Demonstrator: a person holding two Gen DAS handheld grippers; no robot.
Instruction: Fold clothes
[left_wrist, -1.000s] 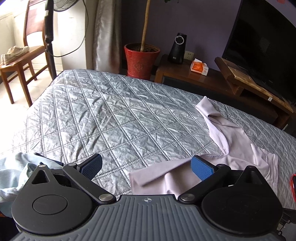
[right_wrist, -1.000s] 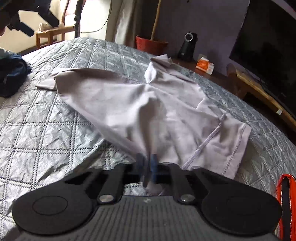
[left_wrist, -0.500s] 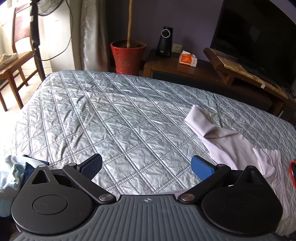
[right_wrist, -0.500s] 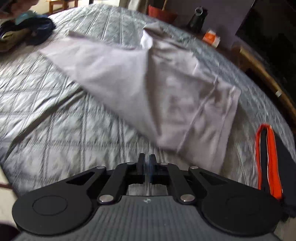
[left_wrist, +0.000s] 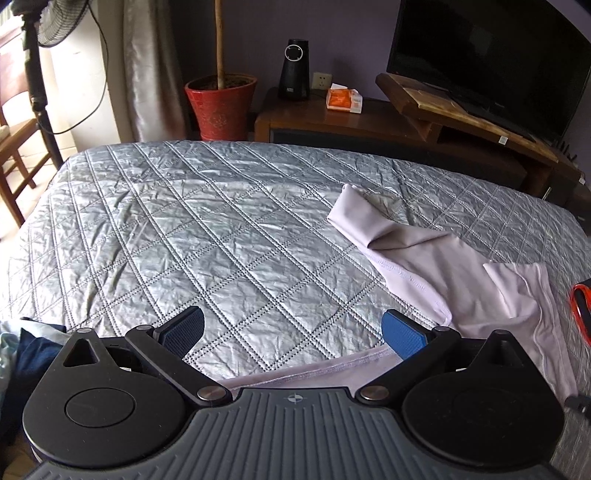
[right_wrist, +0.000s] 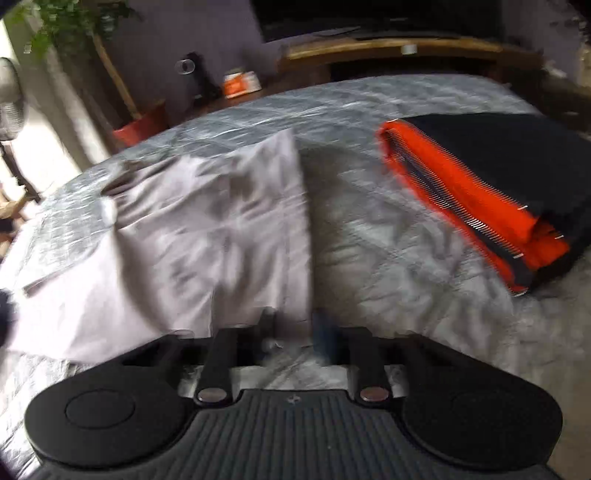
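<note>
A pale lilac shirt (left_wrist: 436, 266) lies crumpled on the grey quilted bed (left_wrist: 207, 221), to the right of my left gripper (left_wrist: 293, 330), which is wide open and empty above the quilt; a shirt hem shows just under it. In the blurred right wrist view the shirt (right_wrist: 207, 236) lies spread at left. My right gripper (right_wrist: 295, 332) has its fingers slightly apart, with the shirt's near edge right at the left finger; nothing is clamped between them.
A folded black and orange garment (right_wrist: 491, 188) lies on the bed at right. A pile of blue clothes (left_wrist: 22, 350) sits at the left edge. Beyond the bed stand a red plant pot (left_wrist: 219, 105), wooden TV stand (left_wrist: 424, 122) and chair (left_wrist: 14, 147).
The right gripper was shut on the shirt and dragged it across the bed; now its fingers have parted and the view has swung right to the black and orange garment. The left gripper stayed open.
</note>
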